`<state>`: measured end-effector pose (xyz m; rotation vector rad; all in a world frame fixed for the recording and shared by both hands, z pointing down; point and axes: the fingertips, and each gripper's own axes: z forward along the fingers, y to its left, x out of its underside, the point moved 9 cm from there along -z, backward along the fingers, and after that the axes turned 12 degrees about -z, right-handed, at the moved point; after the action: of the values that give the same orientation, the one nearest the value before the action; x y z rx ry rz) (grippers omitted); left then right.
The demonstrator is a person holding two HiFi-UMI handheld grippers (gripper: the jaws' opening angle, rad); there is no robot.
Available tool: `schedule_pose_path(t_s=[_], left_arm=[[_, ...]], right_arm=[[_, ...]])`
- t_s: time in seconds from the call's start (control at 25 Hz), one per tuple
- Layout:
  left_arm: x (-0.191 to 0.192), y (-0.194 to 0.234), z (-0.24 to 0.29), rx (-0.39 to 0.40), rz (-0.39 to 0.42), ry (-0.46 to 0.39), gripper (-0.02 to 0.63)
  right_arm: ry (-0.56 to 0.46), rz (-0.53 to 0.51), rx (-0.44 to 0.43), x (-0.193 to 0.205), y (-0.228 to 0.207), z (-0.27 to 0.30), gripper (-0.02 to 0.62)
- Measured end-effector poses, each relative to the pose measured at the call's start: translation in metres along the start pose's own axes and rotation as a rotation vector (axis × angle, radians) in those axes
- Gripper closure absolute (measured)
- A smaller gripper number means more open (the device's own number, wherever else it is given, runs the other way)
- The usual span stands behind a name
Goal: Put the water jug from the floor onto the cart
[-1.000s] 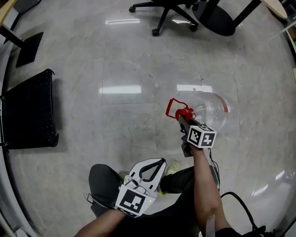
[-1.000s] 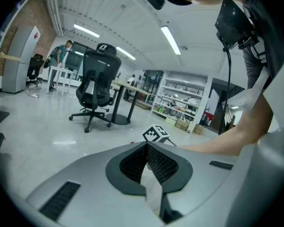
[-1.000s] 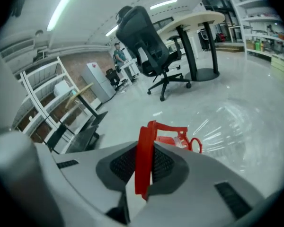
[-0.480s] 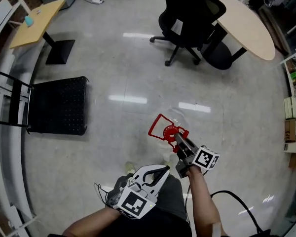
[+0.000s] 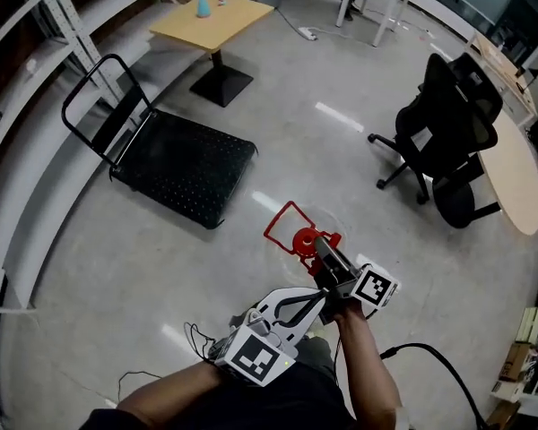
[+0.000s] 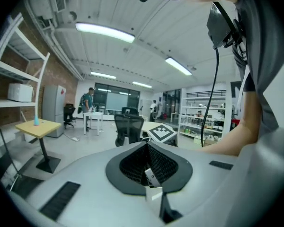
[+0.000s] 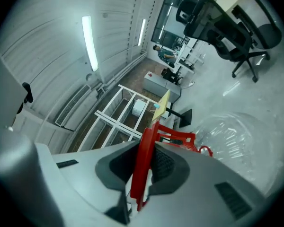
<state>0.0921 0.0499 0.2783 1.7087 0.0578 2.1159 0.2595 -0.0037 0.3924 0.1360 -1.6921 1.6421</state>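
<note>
- Black flat platform cart point(image 5: 175, 164) with a black tubular push handle stands on the grey floor at the left of the head view. Its deck carries nothing.
- Small square wooden table point(image 5: 224, 21) stands beyond the cart, with a teal bottle point(image 5: 203, 7) on it.
- Left gripper point(image 6: 147, 148): its mesh-padded fingers are together with nothing between them. It is held low in front of the person, just beside the right gripper.
- Right gripper point(image 7: 144, 160): its fingers are clamped on the red plastic carry handle point(image 7: 144, 145) of the clear plastic water jug point(image 7: 232, 136).
- The jug hangs from that grip, off the floor, with its red cap point(image 5: 302, 239) just ahead of the jaws. It is well apart from the cart.
- Black swivel office chair point(image 5: 448, 124) and round beige table point(image 5: 511, 173) stand at the right.
</note>
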Motion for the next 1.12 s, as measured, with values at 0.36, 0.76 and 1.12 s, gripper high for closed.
schedule_pose_path(t_s=[0.36,0.76,1.12], left_arm=[[-0.014,0.06,-0.103,-0.221,-0.038,-0.117,0.601],[-0.03,0.156,-0.131,-0.363,-0.058,-0.144,0.601],[-0.057,0.329,-0.118,-0.422,-0.095,-0.063,0.601]], right_arm=[[0.104,-0.051,-0.111,0.029,0.074,0.126,0.546],[0.161,-0.005,-0.169,0.03,0.086,0.253,0.546],[0.259,0.082,-0.16,0.034,0.052,0.422,0.546]])
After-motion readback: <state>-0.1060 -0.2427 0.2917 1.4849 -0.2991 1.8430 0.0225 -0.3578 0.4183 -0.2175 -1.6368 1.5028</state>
